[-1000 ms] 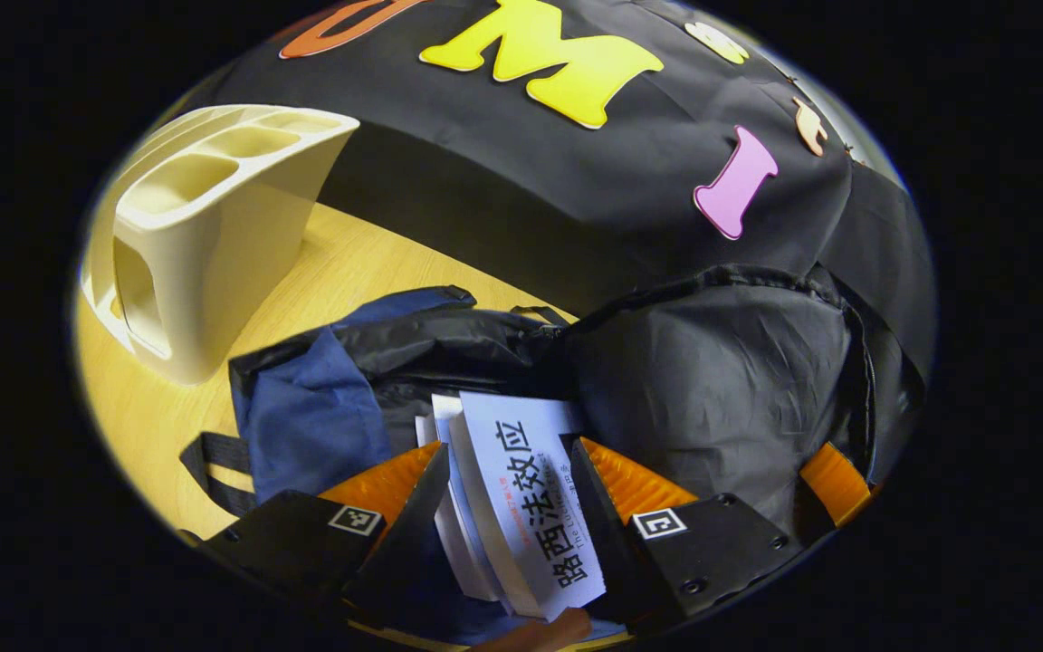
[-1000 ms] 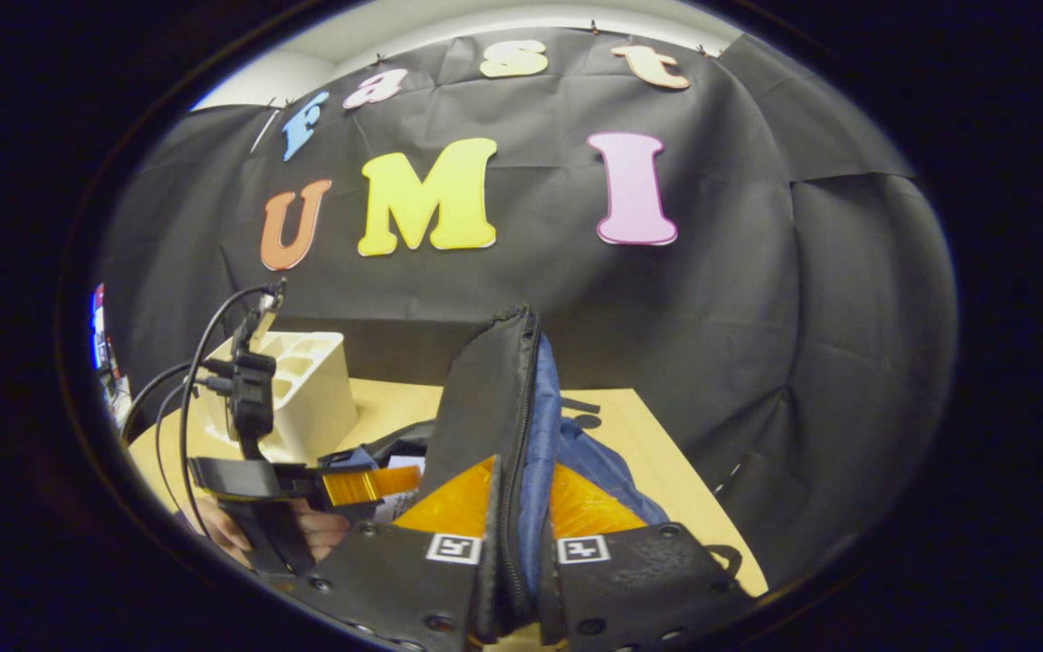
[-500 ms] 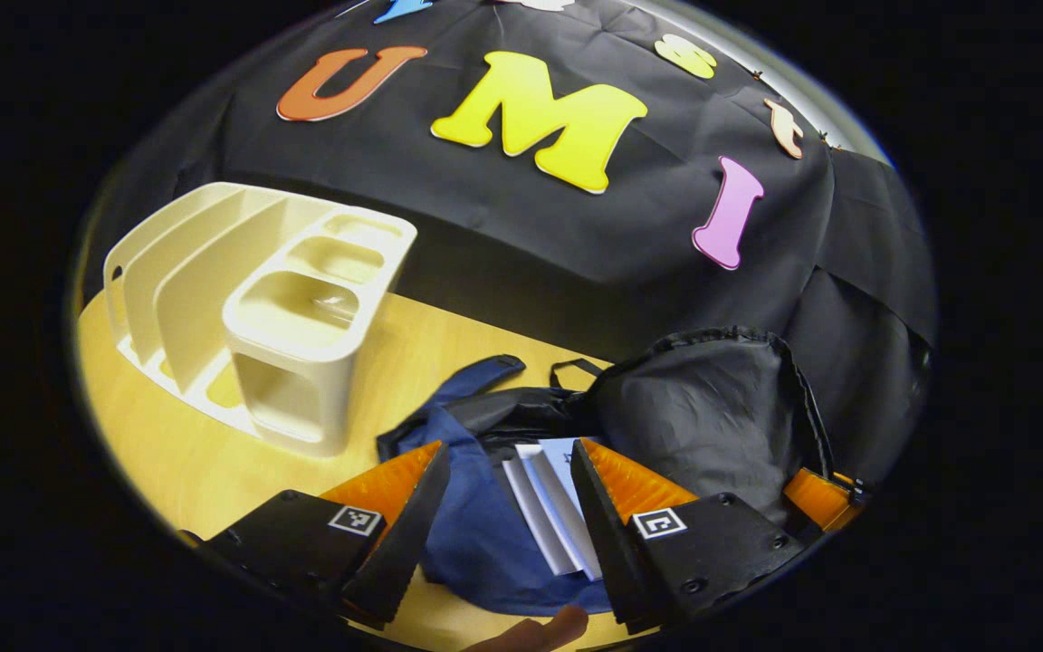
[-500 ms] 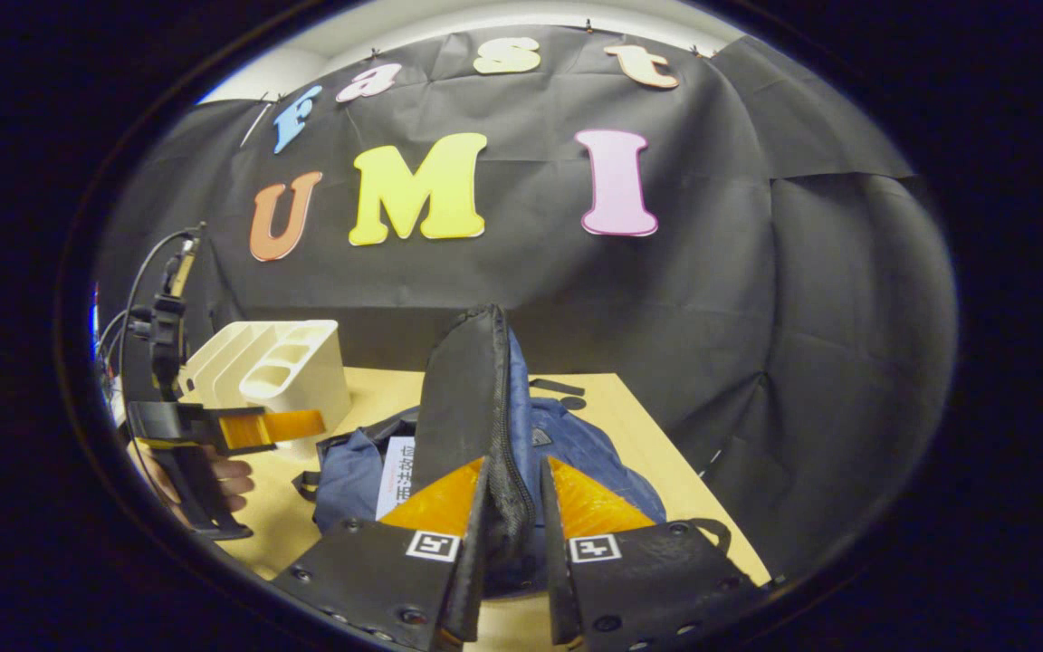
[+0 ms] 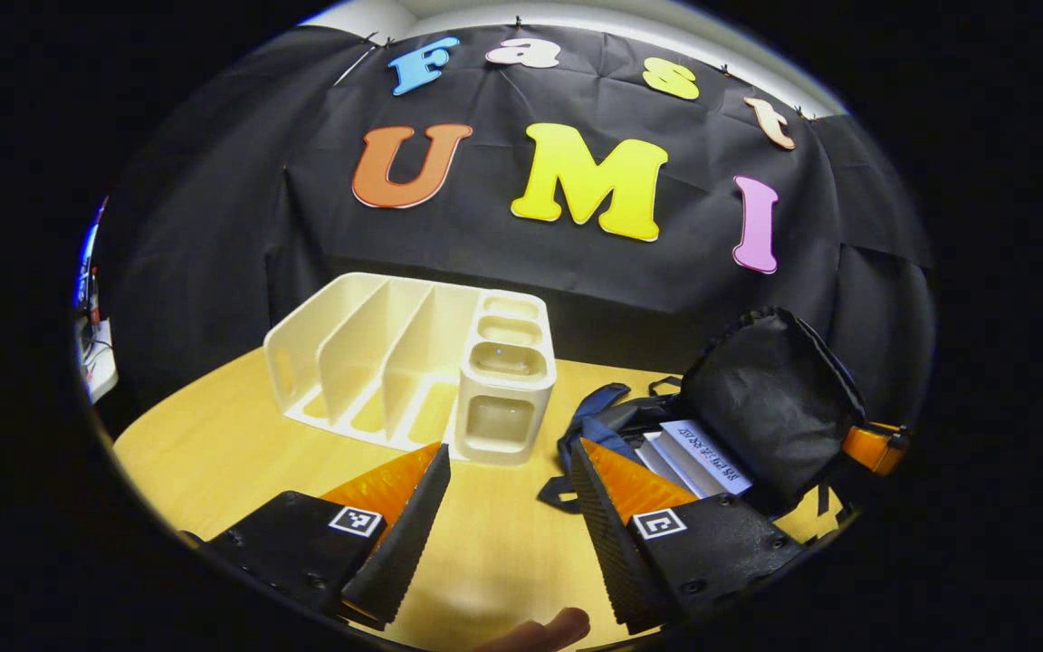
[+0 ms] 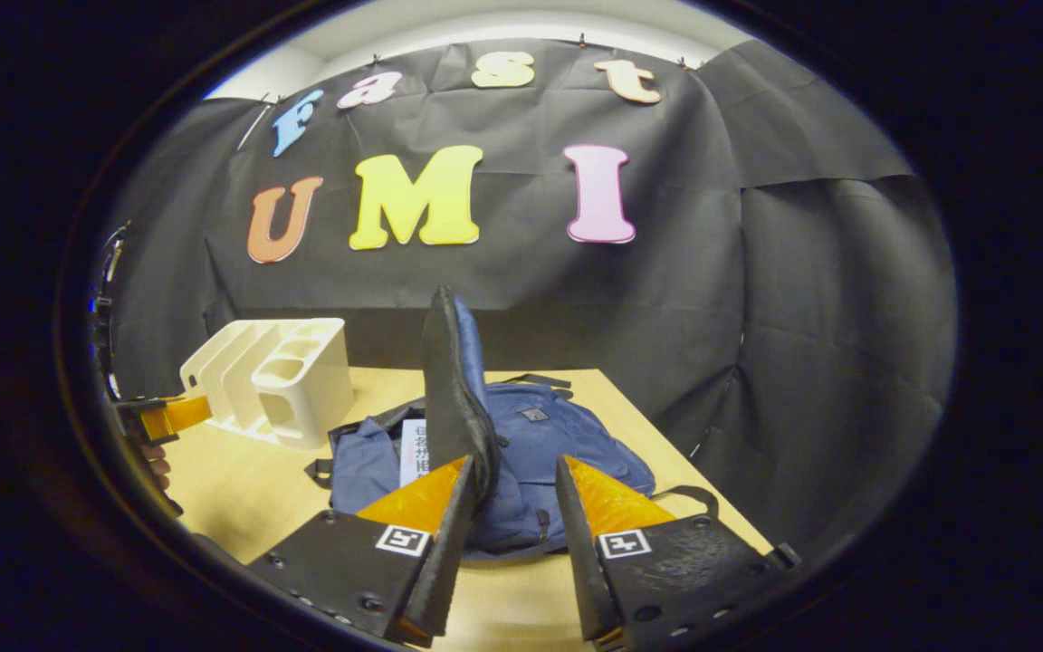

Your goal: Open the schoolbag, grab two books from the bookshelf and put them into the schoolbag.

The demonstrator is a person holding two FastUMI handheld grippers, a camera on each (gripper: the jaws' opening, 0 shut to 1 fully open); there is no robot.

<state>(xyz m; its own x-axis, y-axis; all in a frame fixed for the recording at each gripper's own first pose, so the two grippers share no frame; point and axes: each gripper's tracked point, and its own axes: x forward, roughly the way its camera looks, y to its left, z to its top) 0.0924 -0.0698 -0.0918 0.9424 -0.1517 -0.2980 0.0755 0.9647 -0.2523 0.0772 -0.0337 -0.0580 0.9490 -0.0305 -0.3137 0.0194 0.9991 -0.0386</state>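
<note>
Now both tongs (image 5: 508, 471) off schoolbag (image 5: 757, 407).

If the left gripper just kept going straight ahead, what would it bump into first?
Probably the cream bookshelf. The left gripper is open, and the shelf's tall cup end stands right past the gap between its fingers. Only bare table lies before it. The schoolbag sits off to the side. Depth is hard to judge here.

bare table (image 5: 214, 453) left of bookshelf (image 5: 413, 362), upright flap (image 6: 451, 380) beside schoolbag mouth
</note>
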